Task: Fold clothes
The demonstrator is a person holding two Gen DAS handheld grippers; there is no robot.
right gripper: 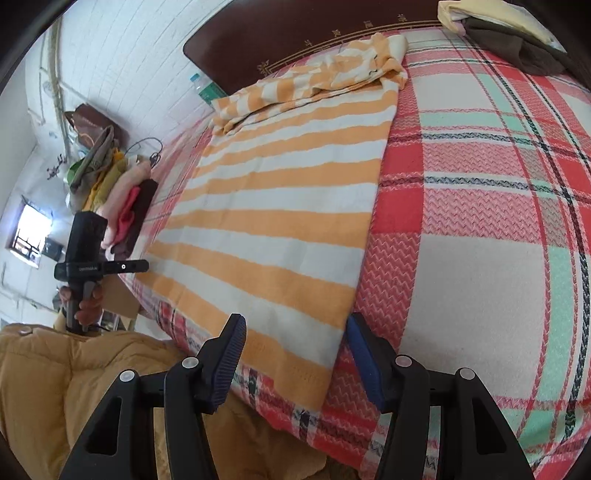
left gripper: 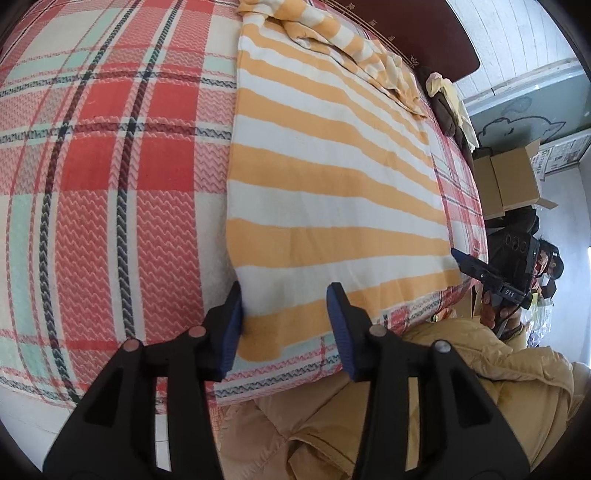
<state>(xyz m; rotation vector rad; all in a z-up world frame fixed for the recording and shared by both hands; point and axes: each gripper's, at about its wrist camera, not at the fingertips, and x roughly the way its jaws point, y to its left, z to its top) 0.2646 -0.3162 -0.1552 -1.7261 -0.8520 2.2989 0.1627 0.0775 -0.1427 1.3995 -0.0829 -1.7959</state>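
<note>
An orange-and-white striped garment (left gripper: 332, 177) lies flat on the plaid bedcover (left gripper: 103, 166), its far end bunched up near the headboard. My left gripper (left gripper: 288, 321) is open, its fingers either side of the garment's near left corner; the left pad touches the cloth edge. My right gripper (right gripper: 295, 354) is open astride the near right corner of the garment (right gripper: 280, 221). Nothing is pinched in either one. Each gripper shows in the other's view: the right gripper (left gripper: 461, 260) at the bed's edge, the left gripper (right gripper: 140, 265) held by a hand.
A dark headboard (right gripper: 295, 33) closes the far end of the bed. Piles of clothes sit at both bed edges (right gripper: 122, 199) (right gripper: 509, 37). Cardboard boxes (left gripper: 513, 177) stand beside the bed. A person's tan padded jacket (left gripper: 424, 398) fills the near foreground. A bottle (right gripper: 205, 88) stands by the headboard.
</note>
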